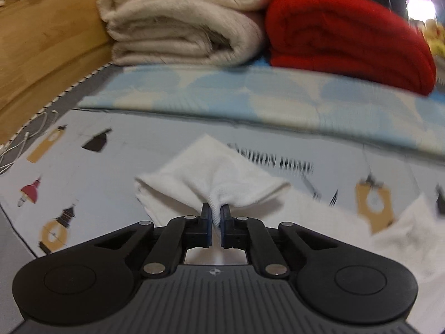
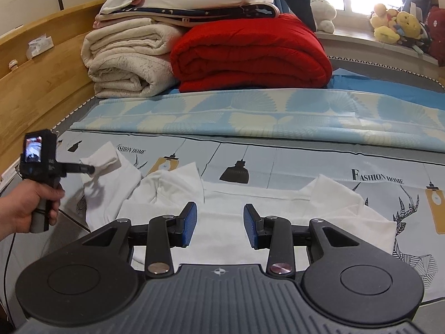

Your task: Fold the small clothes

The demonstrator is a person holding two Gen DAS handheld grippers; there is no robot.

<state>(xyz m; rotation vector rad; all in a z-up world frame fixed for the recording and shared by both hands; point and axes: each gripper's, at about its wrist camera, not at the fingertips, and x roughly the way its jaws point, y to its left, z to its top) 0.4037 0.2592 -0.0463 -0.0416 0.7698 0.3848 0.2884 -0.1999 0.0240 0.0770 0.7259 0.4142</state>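
Pinching a sleeve tip of the white shirt [image 1: 211,172], your left gripper [image 1: 215,211] is holding its jaws nearly together with the cloth bunched between the blue pads, and that tip is lifting off the bed sheet [image 1: 116,150] while the rest of the sleeve is drooping beneath it. From the right wrist view you are seeing your left hand [image 2: 25,208] wrapping the handle of that gripper [image 2: 90,169] near the bed's left edge, beside the wooden bed frame [image 2: 39,94]. Your right gripper [image 2: 220,221] is hanging above the body of the shirt [image 2: 222,222] with its jaws standing apart and nothing between them; whether the pads are touching the fabric below is unclear. The shirt is lying spread across the near part of the sheet, which is printed with lamps and the words "Fashion Home", its other sleeve [image 2: 333,192] reaching toward the bed's right side. Beyond it a pale blue patterned cloth [image 2: 250,114] is stretching across the bed from side to side. Farther still, a folded cream blanket [image 2: 125,64] and a folded red blanket [image 2: 250,53] are sitting side by side and touching near the bed's far edge, with more folded bedding [image 2: 189,2] piling on top, and plush toys [image 2: 395,25] are sitting on the window ledge at the far right.
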